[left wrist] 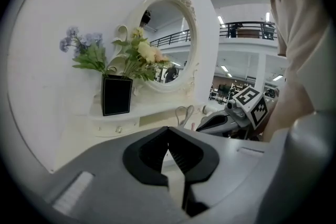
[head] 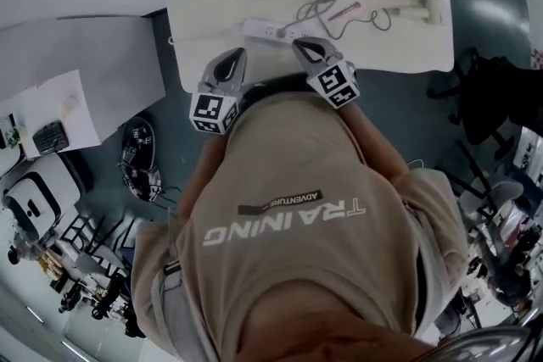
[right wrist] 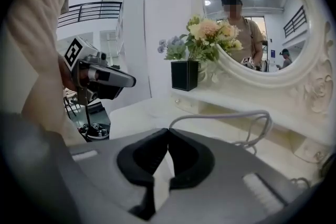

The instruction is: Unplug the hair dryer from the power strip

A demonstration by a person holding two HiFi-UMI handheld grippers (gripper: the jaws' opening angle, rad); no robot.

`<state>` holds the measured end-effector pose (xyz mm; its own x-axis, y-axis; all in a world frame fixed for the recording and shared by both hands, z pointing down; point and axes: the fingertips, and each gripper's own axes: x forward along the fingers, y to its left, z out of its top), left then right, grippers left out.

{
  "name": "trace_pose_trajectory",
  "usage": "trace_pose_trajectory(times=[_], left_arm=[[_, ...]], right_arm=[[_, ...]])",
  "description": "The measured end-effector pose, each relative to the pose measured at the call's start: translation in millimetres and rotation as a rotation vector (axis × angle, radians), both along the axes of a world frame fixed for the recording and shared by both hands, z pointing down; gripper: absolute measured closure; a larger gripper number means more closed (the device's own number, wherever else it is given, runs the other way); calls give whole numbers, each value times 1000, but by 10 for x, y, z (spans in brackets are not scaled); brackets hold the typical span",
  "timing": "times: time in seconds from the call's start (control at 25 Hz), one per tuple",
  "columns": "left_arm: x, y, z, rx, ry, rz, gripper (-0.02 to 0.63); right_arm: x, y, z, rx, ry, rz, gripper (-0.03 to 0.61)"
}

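In the head view, the power strip (head: 270,30) is seen towards the near edge of the white table (head: 204,21). A grey cord (head: 327,6) loops from it to the right, towards the hair dryer (head: 420,6) lying at the far right. The plug itself is too small to be made out. The left gripper (head: 237,55) and the right gripper (head: 299,43) are held just near of the strip, with nothing taken. The strip looks light and unfixed, so it could be lifted or dragged along if the plug is pulled while the strip is not pinned. If the cord is seized instead of the plug, the dryer could be tugged across the table. A dark floor (head: 407,106) and a grey desk (head: 76,55) with papers are seen around the table. In the left gripper view, the jaws are shown together and empty, facing an oval mirror (left wrist: 168,39) and a black vase (left wrist: 116,94) of flowers; a railed gallery is seen beyond. In the right gripper view, the jaws are likewise closed on nothing, above the cord (right wrist: 236,118). Unless they are opened first, the plug would only be knocked.
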<state>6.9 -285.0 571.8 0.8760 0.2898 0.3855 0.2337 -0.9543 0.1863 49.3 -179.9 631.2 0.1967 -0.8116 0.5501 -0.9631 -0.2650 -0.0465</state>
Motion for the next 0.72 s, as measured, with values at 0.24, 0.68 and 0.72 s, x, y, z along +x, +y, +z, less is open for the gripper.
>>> trace_pose_trajectory(times=[0.24, 0.68, 0.72], left_arm=[[477, 271, 318, -34, -97, 46, 607], [579, 411, 1057, 2, -244, 239, 607], [552, 413, 1100, -5, -251, 252, 607]], right_arm=[[242, 154, 259, 0, -126, 5, 575], [177, -33, 319, -91, -134, -18, 574], [133, -59, 336, -104, -138, -17, 574]])
